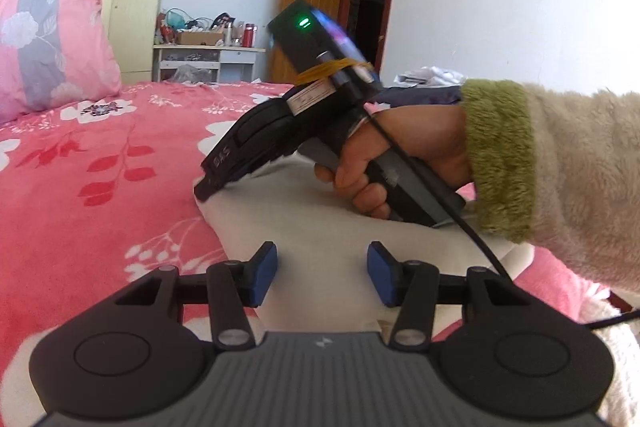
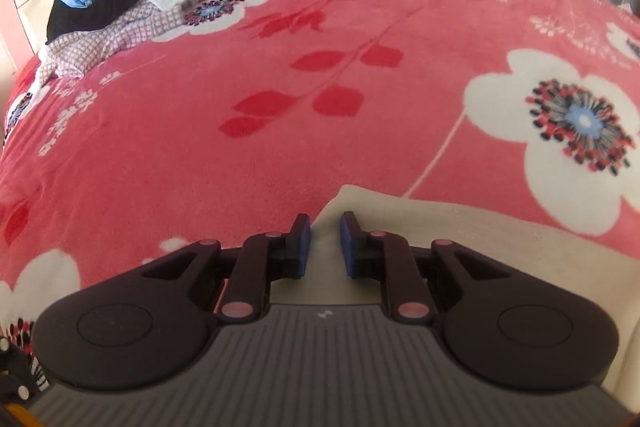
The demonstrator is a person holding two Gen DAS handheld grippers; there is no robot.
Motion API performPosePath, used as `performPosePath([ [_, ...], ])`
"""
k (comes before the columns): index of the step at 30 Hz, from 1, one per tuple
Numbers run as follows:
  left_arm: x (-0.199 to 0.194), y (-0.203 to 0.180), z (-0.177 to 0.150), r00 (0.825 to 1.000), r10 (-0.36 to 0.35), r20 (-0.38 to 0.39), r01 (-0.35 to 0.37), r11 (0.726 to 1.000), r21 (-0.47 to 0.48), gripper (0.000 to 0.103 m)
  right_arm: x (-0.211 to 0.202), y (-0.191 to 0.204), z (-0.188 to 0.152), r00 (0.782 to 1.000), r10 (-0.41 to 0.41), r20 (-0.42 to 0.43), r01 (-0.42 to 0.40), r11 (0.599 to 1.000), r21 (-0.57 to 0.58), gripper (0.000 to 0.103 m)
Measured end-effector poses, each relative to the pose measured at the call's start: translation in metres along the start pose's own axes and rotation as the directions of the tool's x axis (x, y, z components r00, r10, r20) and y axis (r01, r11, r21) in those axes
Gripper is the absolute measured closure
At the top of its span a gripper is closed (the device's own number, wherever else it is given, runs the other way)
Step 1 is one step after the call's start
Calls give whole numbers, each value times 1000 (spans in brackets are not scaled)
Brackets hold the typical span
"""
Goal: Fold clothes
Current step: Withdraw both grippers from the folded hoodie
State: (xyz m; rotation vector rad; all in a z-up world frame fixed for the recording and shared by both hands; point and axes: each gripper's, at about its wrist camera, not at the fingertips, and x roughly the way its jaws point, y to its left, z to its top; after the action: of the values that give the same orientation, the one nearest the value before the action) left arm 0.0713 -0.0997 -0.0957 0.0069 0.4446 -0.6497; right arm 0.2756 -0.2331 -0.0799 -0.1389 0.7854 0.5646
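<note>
Leftmost, a heap of clothes [image 2: 120,3] lay at the far left corner of the bed [image 2: 280,107]. Nearer, a white garment [image 2: 460,239] lay flat at the bed's near edge. Left gripper [image 1: 322,273] hovered over it, jaws parted and empty. Right gripper [image 2: 325,245] pinched a raised fold at its corner.

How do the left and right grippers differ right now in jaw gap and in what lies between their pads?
The left gripper stands with a wide gap, its pads clear of the white garment below; the right gripper shows a narrow gap with a raised fold of that garment between its pads, which seem to pinch it. The left sits over the flat middle, the right at the edge. Both have blue pads.
</note>
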Motion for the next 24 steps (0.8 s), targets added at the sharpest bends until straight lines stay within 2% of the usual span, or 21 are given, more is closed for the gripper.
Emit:
performPosePath([
  [2,-7,3,2,1000,-15,4,15,1000,-18,53,-21,2,3,999,-19,33,19,1000,-2,87],
  [6,-23,17,10,999,-39,34,42,996,-80,53,-95,0,8,989,-71,126,65,997,48,85],
  [8,-19,19,13,999,-38,18,39,995,-88,53,-128,0,1,988,-73,139,64,996,64,85],
  [10,-9,15,13,999,-34,-31,32,998,-57,53,-137,0,-18,994,-59,88,51,994,94,85],
  [12,1,8,8,997,-21,-75,20,1000,-13,52,-120,1,-50,995,-94,-19,96,989,108,85],
  [14,5,4,8,996,-10,-93,11,1000,8,52,-94,6,-89,987,-156,-42,158,986,56,86],
  [15,5,4,9,995,-9,-102,10,1000,7,51,-92,9,-99,985,-172,-16,173,984,40,86],
  [18,5,4,13,992,-6,-128,7,1000,5,51,-117,10,-86,976,-218,-13,218,972,90,85],
  [21,5,1,12,991,11,-135,-10,1000,6,51,-167,15,-85,963,-255,84,241,959,153,85],
  [24,6,-2,13,990,31,-136,-28,999,20,51,-198,17,-110,956,-264,131,228,944,237,85],
])
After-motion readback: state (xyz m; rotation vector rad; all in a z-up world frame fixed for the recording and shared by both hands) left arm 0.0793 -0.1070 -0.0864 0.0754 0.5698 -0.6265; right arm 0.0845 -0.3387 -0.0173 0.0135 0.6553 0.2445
